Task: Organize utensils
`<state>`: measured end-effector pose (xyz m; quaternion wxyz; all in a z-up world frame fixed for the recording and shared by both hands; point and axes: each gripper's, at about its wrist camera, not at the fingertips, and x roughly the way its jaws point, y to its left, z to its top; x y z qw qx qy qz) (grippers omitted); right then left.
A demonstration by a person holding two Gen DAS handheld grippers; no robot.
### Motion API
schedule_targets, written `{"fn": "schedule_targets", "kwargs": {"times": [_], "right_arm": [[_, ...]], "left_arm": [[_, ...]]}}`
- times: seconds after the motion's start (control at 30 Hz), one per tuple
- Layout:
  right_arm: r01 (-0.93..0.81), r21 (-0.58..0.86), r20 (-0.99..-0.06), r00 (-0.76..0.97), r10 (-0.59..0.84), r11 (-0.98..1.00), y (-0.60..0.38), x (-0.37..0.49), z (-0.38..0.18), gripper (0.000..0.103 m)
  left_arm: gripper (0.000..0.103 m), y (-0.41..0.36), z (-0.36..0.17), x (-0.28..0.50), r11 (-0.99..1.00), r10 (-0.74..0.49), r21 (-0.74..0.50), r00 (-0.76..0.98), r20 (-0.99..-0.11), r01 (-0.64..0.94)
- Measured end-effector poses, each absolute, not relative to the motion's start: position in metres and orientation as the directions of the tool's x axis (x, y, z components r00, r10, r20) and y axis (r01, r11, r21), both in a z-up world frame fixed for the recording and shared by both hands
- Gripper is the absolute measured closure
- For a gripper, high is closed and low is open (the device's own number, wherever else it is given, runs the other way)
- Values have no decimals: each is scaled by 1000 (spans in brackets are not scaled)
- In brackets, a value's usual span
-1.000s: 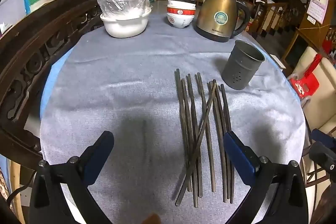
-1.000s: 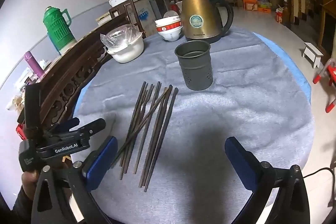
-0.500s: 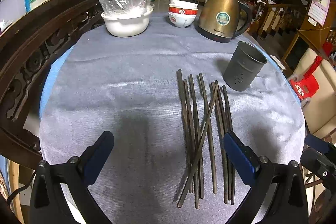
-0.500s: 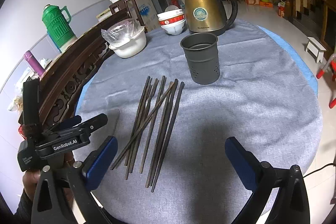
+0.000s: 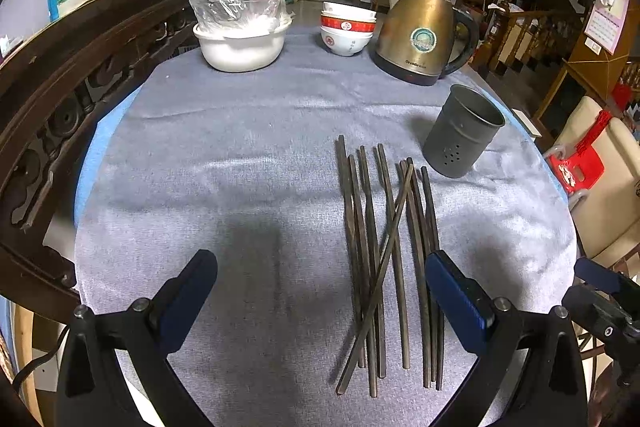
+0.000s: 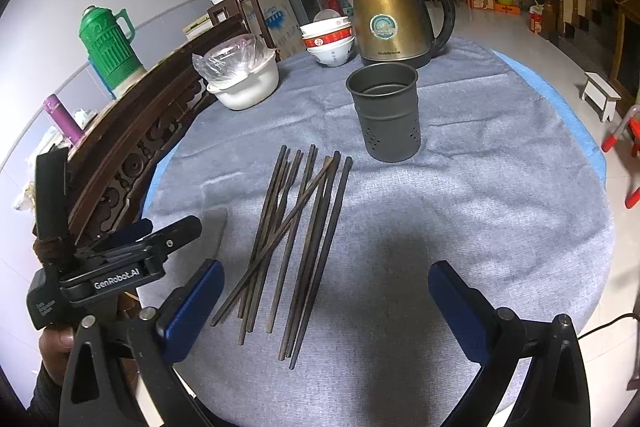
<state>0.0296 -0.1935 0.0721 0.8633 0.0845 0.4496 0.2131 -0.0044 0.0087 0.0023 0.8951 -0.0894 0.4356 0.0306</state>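
While chopsticks lie loose on the grey cloth w/ one crossing the rest, both tools hold nothing: left gripper jaws wide apart, chopsticks just inside its right finger; right gripper likewise. Holder cup stands ahead, beyond their tips. Only right view shows inside the cup, plus the left tool. Vs. 1 s ago, both cams sit closer.

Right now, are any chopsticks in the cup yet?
None yet. All the chopsticks lie loose on the grey cloth, one crossed over the rest. The metal cup stands empty beside them. Both tools, left tool and right tool, are open, holding nothing. Everything remains.
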Motion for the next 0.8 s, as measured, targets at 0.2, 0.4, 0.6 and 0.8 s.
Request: {"fn": "schedule_targets", "kwargs": {"times": [0.2,0.4,0.6,0.8], "right_arm": [[-290,337,-743,502,442,896,-194,30,71,0],[-290,332,-745,503,438,898,-194,31,70,0],[-291,331,-745,504,438,898,-194,30,70,0],[-295,331,-743,504,440,896,-193,30,70,0]], "left_arm": [[0,9,3,-4,982,-27,-135,615,-788,-131],[0,8,3,-4,983,-26,-133,615,-788,-129],[0,7,3,-5,983,-26,-132,610,-792,-129],[0,8,3,-5,983,-24,-131,610,-792,-131]]}}
